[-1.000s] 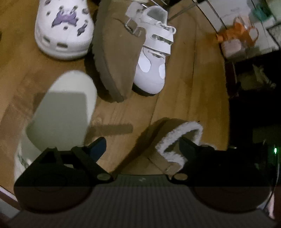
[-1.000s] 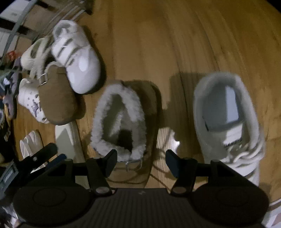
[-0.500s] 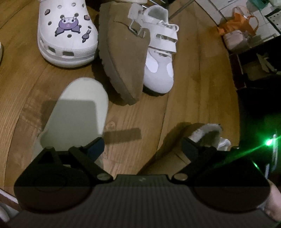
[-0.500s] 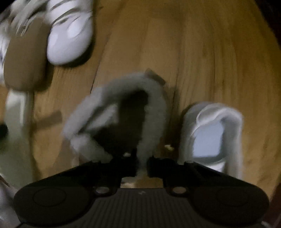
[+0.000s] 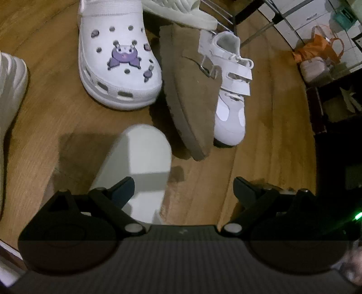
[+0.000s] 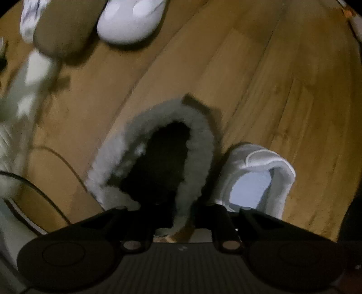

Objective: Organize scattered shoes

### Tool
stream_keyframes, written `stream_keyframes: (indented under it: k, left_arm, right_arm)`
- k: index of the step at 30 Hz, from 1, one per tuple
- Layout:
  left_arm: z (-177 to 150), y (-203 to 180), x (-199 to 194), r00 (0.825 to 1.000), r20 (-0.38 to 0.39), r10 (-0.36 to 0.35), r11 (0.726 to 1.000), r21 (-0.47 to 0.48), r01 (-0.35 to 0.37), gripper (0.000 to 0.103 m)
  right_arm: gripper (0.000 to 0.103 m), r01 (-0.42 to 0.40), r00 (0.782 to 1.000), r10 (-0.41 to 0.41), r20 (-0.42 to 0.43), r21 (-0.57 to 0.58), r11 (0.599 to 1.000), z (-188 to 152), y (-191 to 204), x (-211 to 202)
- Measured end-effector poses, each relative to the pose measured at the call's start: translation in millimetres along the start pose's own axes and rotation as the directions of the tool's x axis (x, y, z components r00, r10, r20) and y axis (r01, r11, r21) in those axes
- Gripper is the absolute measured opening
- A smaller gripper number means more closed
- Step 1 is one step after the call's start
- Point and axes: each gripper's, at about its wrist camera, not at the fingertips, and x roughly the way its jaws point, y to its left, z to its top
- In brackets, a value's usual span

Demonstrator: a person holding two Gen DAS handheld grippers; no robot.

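In the right wrist view my right gripper (image 6: 181, 214) is shut on the rim of a brown fleece-lined slipper (image 6: 199, 144), held over the wooden floor. A white sneaker (image 6: 260, 181) lies just right of it. In the left wrist view my left gripper (image 5: 183, 187) is open and empty above the floor. A pale slipper (image 5: 140, 162) lies under its left finger. Ahead stand a white clog with a purple charm (image 5: 117, 61), a brown suede clog (image 5: 192, 90) and a white strap sneaker (image 5: 230, 95).
A cream shoe (image 5: 181, 11) and the legs of a metal rack (image 5: 221, 15) are at the far end. An orange bag (image 5: 316, 52) and dark furniture (image 5: 334, 101) stand at the right. A striped white shoe (image 5: 11, 90) lies at the left edge.
My right gripper closed on the fleece slipper's rim and lifted it. My left gripper shifted, so the fleece slipper left its view and the clogs drew closer.
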Motion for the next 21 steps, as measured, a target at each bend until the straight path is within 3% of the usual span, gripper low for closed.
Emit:
stream_keyframes:
  k: [1,4,7,9,11,14,16,18,20,21]
  left_arm:
    - [-0.6,-1.8,-0.8,1.0,0.018,0.017,1.0,0.02,-0.017,0.095]
    - [-1.1,-4.2,3.5,0.996,0.046,0.08,0.995,0.057,-0.083,0.095]
    - [6.7,-1.5,9.6,0.999,0.027,0.044,0.999,0.001,-0.044,0.095]
    - [14.3,-4.7,13.9,0.999,0.031,0.035,0.999,-0.018,-0.034,0.096]
    - [27.8,-13.3,24.1,0.998,0.033,0.056,0.998,-0.017,-0.056,0.103]
    - [44.5,-21.4,45.8,0.991,0.005,0.133,0.991,-0.025,-0.133,0.103]
    - [51.4,-23.5,56.0,0.99,0.008,0.14,0.989,-0.042,-0.14,0.103]
    - [54.7,-26.4,64.5,0.991,0.016,0.129,0.991,-0.035,-0.129,0.1]
    - [57.3,-30.5,75.9,0.992,0.018,0.126,0.992,-0.004,-0.126,0.089]
    - [57.9,-31.1,79.6,0.99,0.012,0.141,0.99,-0.006,-0.141,0.088]
  right_arm:
    - [0.047,-0.005,1.0,0.005,0.021,0.034,0.999,2.1,-3.3,-6.8]
    - [0.047,-0.084,0.993,0.071,0.093,0.15,0.985,7.0,-20.2,-29.9]
    - [0.052,-0.256,0.96,0.213,0.184,0.254,0.933,7.0,-30.7,-55.0]
    - [0.058,-0.314,0.941,0.264,0.211,0.258,0.913,3.1,-33.8,-67.9]
    - [0.058,-0.326,0.936,0.275,0.221,0.244,0.914,0.9,-28.2,-73.1]
    - [0.058,-0.324,0.934,0.276,0.225,0.219,0.92,3.3,-18.4,-76.2]
    - [0.058,-0.349,0.928,0.306,0.211,0.209,0.914,5.6,-14.0,-75.4]
    - [0.058,-0.362,0.926,0.33,0.184,0.181,0.914,11.0,-11.9,-77.3]
    - [0.058,-0.336,0.936,0.309,0.169,0.161,0.928,17.9,-5.9,-75.4]
    - [0.058,-0.315,0.942,0.29,0.169,0.153,0.937,21.3,-3.5,-74.7]
